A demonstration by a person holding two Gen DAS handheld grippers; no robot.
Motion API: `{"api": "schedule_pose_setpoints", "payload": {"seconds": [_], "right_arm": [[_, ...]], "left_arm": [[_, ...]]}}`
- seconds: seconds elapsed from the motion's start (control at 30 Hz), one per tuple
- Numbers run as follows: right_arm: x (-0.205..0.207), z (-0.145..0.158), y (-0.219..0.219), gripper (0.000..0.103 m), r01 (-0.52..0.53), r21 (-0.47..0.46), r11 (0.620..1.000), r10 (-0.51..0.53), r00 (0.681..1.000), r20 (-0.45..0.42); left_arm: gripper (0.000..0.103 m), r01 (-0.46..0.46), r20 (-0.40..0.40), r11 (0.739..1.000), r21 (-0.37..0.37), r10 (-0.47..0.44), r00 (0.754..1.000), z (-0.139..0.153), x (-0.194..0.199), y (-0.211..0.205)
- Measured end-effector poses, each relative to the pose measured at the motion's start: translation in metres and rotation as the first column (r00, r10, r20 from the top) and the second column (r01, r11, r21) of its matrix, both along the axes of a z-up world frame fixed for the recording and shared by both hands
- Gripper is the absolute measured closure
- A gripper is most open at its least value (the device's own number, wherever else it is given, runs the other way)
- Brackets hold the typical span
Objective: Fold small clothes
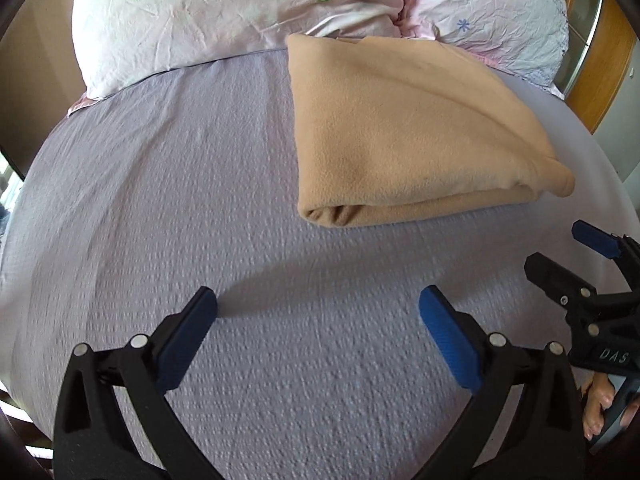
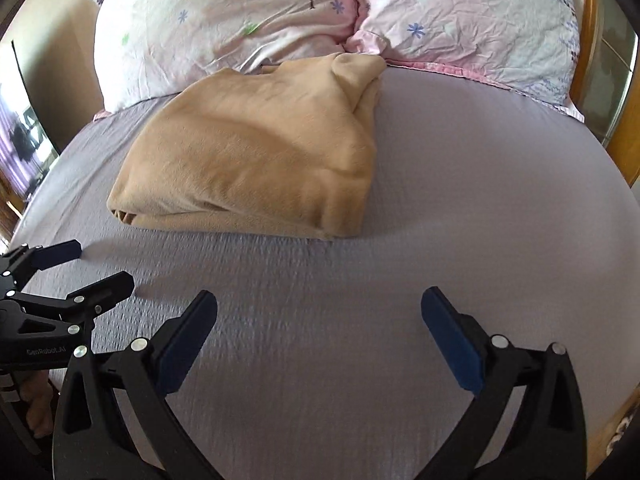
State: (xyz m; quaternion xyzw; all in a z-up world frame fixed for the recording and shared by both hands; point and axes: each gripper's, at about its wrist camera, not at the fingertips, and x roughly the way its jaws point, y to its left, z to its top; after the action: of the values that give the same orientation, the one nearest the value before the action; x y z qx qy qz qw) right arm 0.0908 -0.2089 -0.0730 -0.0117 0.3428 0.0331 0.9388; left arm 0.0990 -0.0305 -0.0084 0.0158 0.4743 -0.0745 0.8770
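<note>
A tan fleece garment (image 1: 404, 136) lies folded into a thick rectangle on the grey bed sheet (image 1: 200, 200), its far edge against the pillows. It also shows in the right wrist view (image 2: 256, 160). My left gripper (image 1: 318, 308) is open and empty, above the sheet short of the garment's near edge. My right gripper (image 2: 319, 308) is open and empty, also short of the garment. The right gripper shows at the right edge of the left wrist view (image 1: 564, 252), and the left gripper at the left edge of the right wrist view (image 2: 100, 264).
Two floral pillows (image 2: 224, 28) (image 2: 480, 20) lean at the head of the bed. A wooden bed frame (image 1: 600, 64) runs along the right side. A wall and a window are on the left (image 2: 24, 136). Bare grey sheet (image 2: 480, 184) lies right of the garment.
</note>
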Motion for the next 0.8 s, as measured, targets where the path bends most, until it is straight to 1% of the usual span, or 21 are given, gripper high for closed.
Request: {"api": "schedule_pose_setpoints", "payload": {"seconds": [0.07,0.13,0.2,0.4,0.8], "right_arm": [[0.0018,-0.0033,0.0045,0.001,0.011,-0.041,0.999,-0.011,1.000,-0.012],[0.0011,-0.0046,0.0079,0.001,0.017,-0.064,0.998,-0.017,1.000,0.002],[0.0008,-0.0049,0.0057,0.001,0.022,-0.051,0.998,-0.023,1.000,-0.007],[0.0010,-0.0062,0.0071,0.001,0.030,-0.052,0.998,-0.031,0.999,-0.011],[0.0008,-0.0059,0.0064,0.001,0.028,-0.052,0.998,-0.029,1.000,-0.011]], "left_arm": [[0.002,-0.012,0.002,1.000,0.007,0.012,1.000,0.0002,-0.0018,-0.0014],[0.002,-0.022,-0.002,1.000,0.004,0.022,1.000,0.0006,-0.0039,-0.0008],[0.002,-0.032,-0.012,0.999,0.005,0.032,0.999,0.0012,-0.0042,-0.0001],[0.002,-0.037,-0.024,0.999,0.007,0.037,0.999,0.0032,-0.0037,-0.0007],[0.002,-0.043,-0.009,0.999,0.005,0.043,0.999,0.0029,-0.0047,-0.0011]]}}
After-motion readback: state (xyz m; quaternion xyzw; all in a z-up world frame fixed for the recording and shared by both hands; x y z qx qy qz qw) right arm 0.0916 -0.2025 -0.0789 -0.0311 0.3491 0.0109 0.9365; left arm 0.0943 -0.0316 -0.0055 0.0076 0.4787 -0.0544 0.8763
